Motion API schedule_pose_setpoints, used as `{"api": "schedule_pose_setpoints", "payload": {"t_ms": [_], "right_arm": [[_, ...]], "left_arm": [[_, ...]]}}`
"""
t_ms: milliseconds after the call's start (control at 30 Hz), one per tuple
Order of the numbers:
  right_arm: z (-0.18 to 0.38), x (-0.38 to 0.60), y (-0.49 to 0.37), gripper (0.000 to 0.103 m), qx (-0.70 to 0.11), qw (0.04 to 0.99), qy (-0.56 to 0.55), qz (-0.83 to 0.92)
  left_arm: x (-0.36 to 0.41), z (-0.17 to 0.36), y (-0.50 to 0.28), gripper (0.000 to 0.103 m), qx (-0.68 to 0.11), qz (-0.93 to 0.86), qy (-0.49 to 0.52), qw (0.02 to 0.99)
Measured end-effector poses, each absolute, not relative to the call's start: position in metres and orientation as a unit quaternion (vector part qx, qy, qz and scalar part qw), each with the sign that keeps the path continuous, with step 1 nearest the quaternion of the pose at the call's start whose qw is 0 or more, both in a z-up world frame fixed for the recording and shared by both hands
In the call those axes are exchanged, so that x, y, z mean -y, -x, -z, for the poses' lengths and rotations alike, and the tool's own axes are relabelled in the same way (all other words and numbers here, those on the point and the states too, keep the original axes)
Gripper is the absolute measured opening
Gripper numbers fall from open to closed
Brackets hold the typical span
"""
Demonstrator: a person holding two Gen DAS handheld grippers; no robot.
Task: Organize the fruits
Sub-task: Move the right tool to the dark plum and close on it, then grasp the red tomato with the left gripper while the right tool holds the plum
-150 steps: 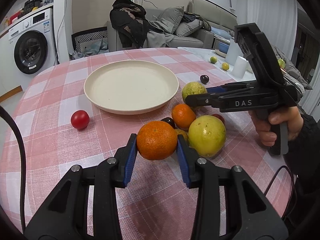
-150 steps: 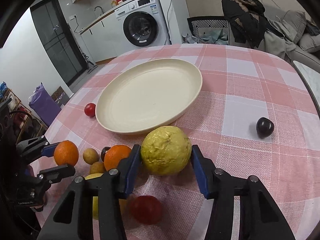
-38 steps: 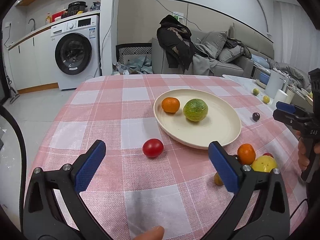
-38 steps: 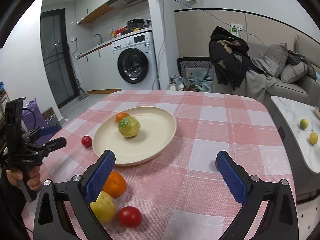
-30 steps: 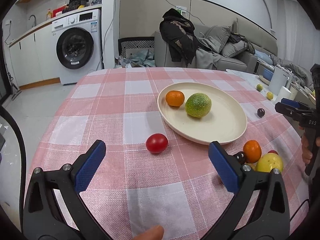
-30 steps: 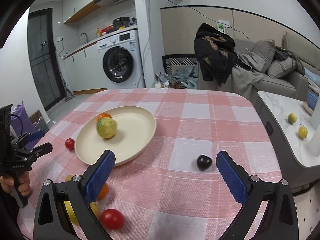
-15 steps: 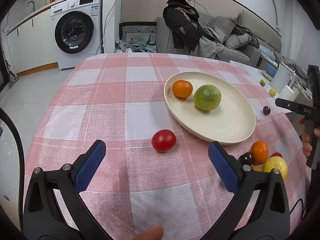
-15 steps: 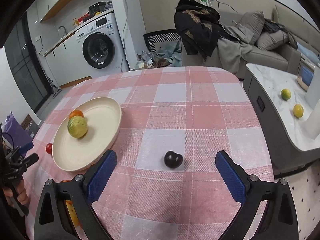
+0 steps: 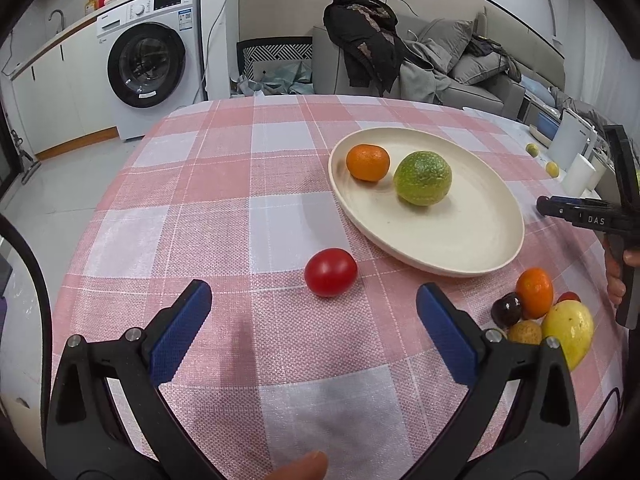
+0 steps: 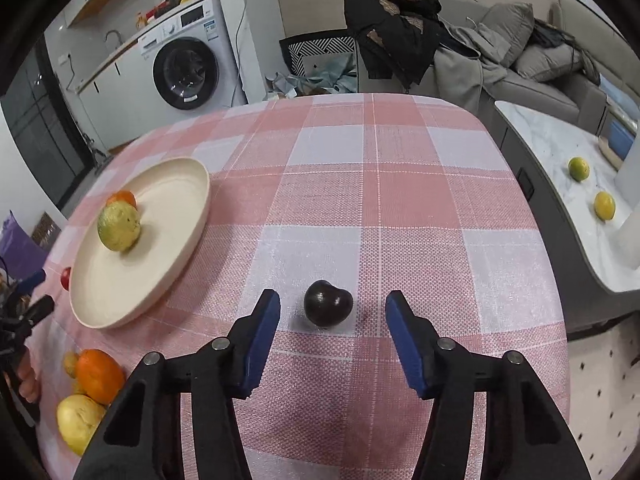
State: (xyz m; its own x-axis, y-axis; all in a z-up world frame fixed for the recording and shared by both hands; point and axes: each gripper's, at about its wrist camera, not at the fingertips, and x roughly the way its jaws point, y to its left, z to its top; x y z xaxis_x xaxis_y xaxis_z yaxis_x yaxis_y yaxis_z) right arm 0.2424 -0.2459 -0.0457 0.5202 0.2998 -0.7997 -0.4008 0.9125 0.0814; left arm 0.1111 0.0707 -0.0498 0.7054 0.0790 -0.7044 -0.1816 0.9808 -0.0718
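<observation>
While the right tongs (image 10: 332,314) have just been narrowing around the dark plum (image 10: 328,308), their blue pads stand clear of it on both sides, so we judge the grasp not yet made. We should settle lower, keep the plum centred, and squeeze gently, since a round fruit may roll on the checked cloth of the bench (image 10: 420,208). The left tongs (image 9: 314,322) gape wide and empty, just short of the red tomato (image 9: 330,272). The plate (image 9: 460,258) already holds an orange and a green fruit. Our own tongs cut off the fruit pile at the frame edge, so we cannot count it.
</observation>
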Motion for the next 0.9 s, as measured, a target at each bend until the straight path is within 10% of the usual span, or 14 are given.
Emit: {"api": "schedule_pose_setpoints", "payload": {"t_ms": [500, 900], "right_arm": [[0.052, 0.232, -0.238, 0.027, -0.434, 0.873, 0.11, -0.191], [0.027, 0.23, -0.217, 0.025, -0.375, 0.89, 0.075, -0.246]], "left_arm": [[-0.067, 0.052, -0.11, 0.102, -0.384, -0.069, 0.067, 0.918], [-0.071, 0.057, -0.117, 0.097, -0.397, -0.07, 0.074, 0.912]]}}
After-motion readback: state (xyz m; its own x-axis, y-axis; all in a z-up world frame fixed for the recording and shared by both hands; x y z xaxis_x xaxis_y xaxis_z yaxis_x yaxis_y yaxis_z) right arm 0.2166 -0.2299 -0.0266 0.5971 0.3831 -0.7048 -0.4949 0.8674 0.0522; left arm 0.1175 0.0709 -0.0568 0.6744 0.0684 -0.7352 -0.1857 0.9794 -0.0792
